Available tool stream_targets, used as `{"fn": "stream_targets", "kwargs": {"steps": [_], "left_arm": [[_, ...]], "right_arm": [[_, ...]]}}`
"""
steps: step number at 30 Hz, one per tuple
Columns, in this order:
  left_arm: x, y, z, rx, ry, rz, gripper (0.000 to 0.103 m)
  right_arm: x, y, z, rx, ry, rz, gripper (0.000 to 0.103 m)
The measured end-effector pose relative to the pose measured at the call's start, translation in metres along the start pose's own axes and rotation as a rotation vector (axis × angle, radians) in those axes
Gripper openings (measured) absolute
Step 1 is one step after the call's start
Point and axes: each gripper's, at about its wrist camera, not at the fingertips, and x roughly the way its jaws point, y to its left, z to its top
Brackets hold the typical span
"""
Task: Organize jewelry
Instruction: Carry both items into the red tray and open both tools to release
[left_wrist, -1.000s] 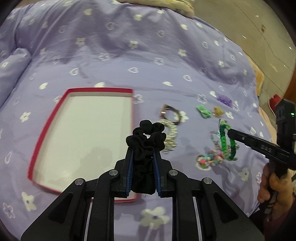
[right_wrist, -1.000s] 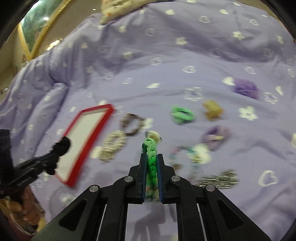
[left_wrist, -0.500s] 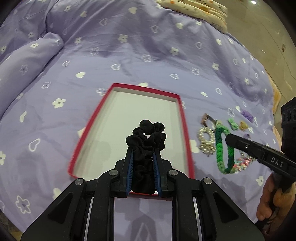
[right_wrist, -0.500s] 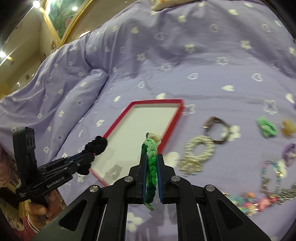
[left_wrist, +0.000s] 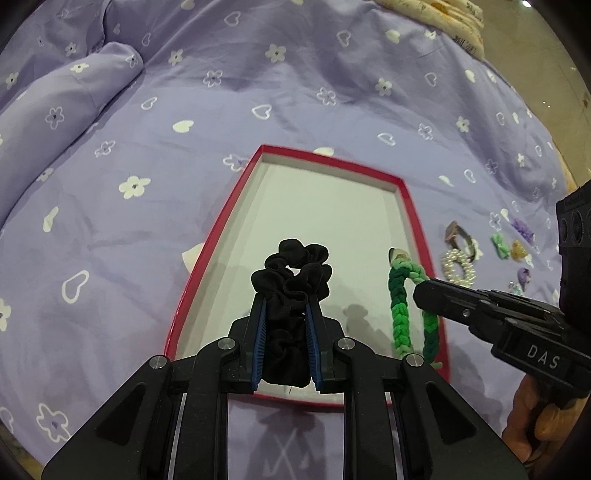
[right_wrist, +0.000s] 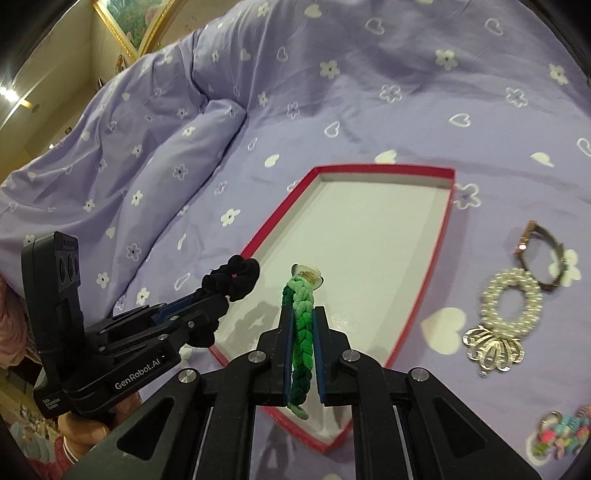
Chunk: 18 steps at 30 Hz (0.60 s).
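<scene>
Black scrunchie (left_wrist: 291, 273) clamped in left hand-held gripper (left_wrist: 286, 332) marked "GenRobot.AI", green braid (right_wrist: 301, 325) clamped in right hand-held gripper (right_wrist: 302, 354) marked "DAS"

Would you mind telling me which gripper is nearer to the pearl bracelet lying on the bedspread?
Right. The right gripper, shut on the green braided bracelet, hangs over the red box's near edge beside the pearl bracelet; the left gripper holds a black scrunchie further away.

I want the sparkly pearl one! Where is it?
The pearl bracelet lies on the purple bedspread, right of the red tray, touching the brown watch.
</scene>
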Motion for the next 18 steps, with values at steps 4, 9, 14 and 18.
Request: {"fn": "stream_targets", "kwargs": {"steps": [4,9,14,18], "left_arm": [[0.017,0.005,-0.002,-0.004,0.036,0.004,0.018],[0.029,0.007,-0.008,-0.004,0.072,0.002,0.019],[0.035,0.007,-0.013,-0.007,0.094,0.013,0.024],[0.035,0.008,-0.014,-0.014,0.099,0.011,0.035]], "right_arm": [[0.018,-0.003,-0.002,-0.005,0.041,-0.017,0.01],[0.032,-0.003,-0.007,-0.031,0.092,-0.038,0.01],[0.038,-0.004,-0.01,-0.048,0.116,-0.059,0.014],[0.038,-0.006,-0.009,-0.042,0.123,-0.059,0.016]]}}
